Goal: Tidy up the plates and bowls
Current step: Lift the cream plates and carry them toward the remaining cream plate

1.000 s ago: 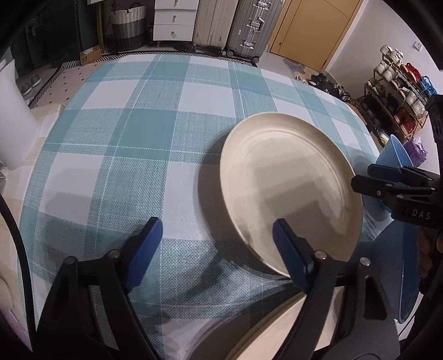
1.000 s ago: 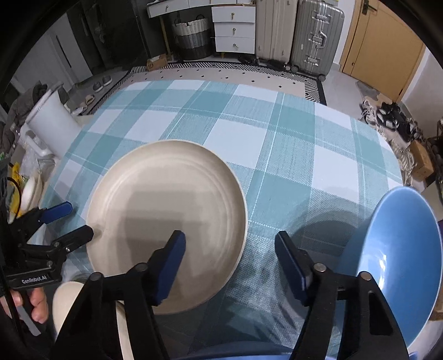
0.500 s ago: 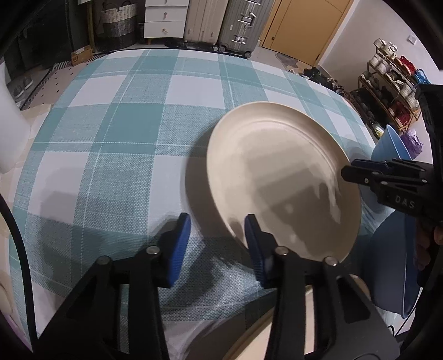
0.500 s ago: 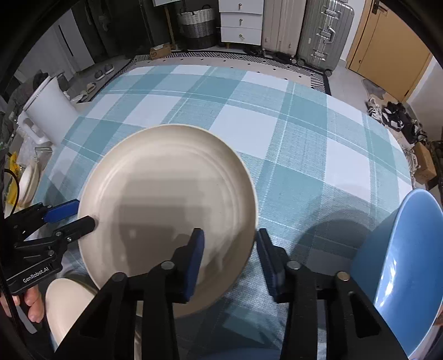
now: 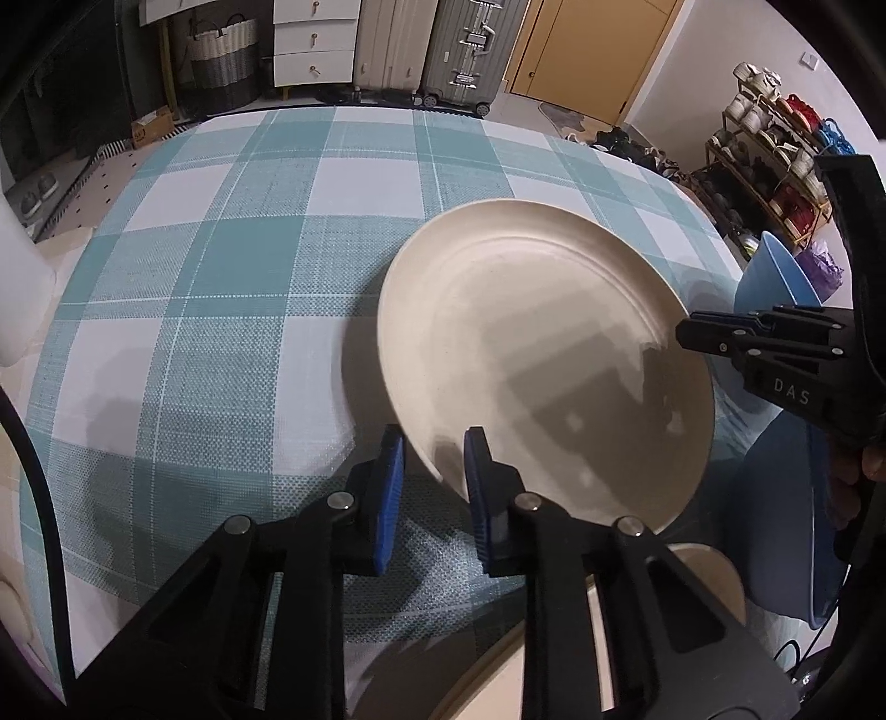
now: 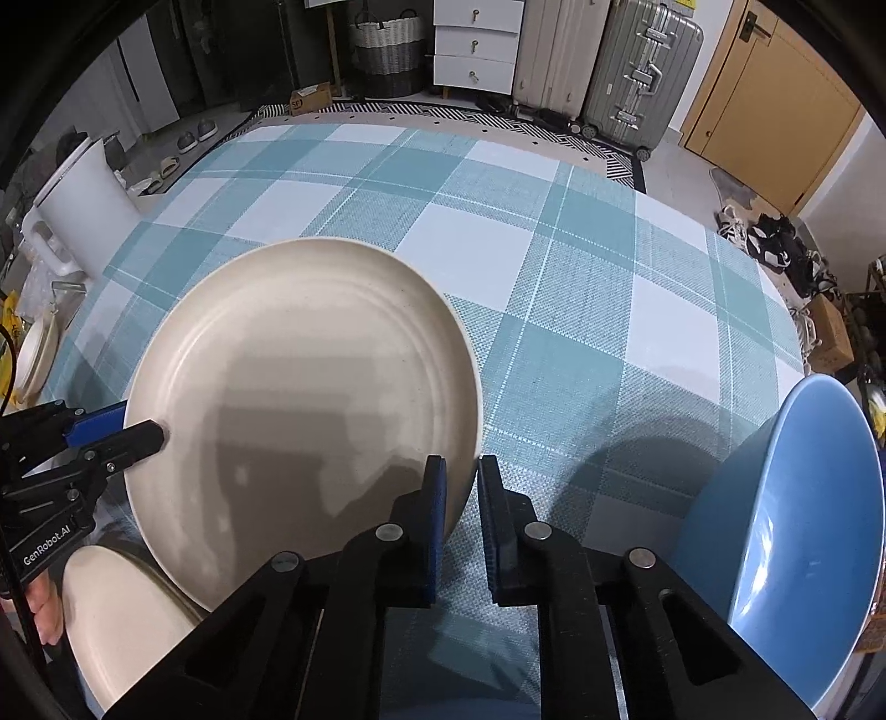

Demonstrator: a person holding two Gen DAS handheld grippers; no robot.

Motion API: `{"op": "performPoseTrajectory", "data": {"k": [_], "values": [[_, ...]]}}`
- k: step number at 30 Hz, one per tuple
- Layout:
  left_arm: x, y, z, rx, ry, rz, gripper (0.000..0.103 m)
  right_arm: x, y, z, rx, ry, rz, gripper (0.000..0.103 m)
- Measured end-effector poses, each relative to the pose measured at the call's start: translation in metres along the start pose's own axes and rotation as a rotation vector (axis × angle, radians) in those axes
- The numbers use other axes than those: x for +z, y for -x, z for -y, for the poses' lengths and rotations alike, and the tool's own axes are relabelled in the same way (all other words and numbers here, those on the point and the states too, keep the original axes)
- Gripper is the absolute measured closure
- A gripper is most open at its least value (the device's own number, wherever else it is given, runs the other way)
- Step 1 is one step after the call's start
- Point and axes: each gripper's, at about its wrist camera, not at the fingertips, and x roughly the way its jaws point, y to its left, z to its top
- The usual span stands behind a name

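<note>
A large cream plate (image 5: 531, 354) (image 6: 299, 399) is held up over the teal checked tablecloth (image 5: 232, 310). My left gripper (image 5: 434, 448) is shut on its near left rim. My right gripper (image 6: 459, 476) is shut on its near right rim and shows from the side in the left wrist view (image 5: 714, 332). The left gripper shows from the side in the right wrist view (image 6: 116, 432). A second cream plate (image 6: 122, 615) (image 5: 554, 664) lies below, near the table's front edge. A blue bowl (image 6: 797, 531) (image 5: 775, 277) stands at the right.
A white bin (image 6: 83, 205) stands off the table's left side. Suitcases (image 6: 637, 72), a white drawer unit (image 6: 476, 44) and a woven basket (image 6: 387, 50) stand beyond the far edge. A shelf of crockery (image 5: 775, 149) is at the right.
Both grippers have closed from wide open onto the cream plate's opposite rims. The plate now sits tilted, off the cloth.
</note>
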Motion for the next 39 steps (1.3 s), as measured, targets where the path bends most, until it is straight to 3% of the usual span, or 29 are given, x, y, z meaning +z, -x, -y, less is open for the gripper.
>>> {"op": "performPoseTrajectory", "data": {"k": [16, 39], "values": [[0.000, 0.018, -0.002, 0.016, 0.010, 0.046, 0.084, -0.002, 0.012, 0.000, 0.035, 0.007, 0.066, 0.091], [-0.028, 0.108, 0.010, 0.036, 0.004, 0.174, 0.084, -0.022, 0.091, -0.018, 0.057, 0.020, 0.249, 0.091]]}}
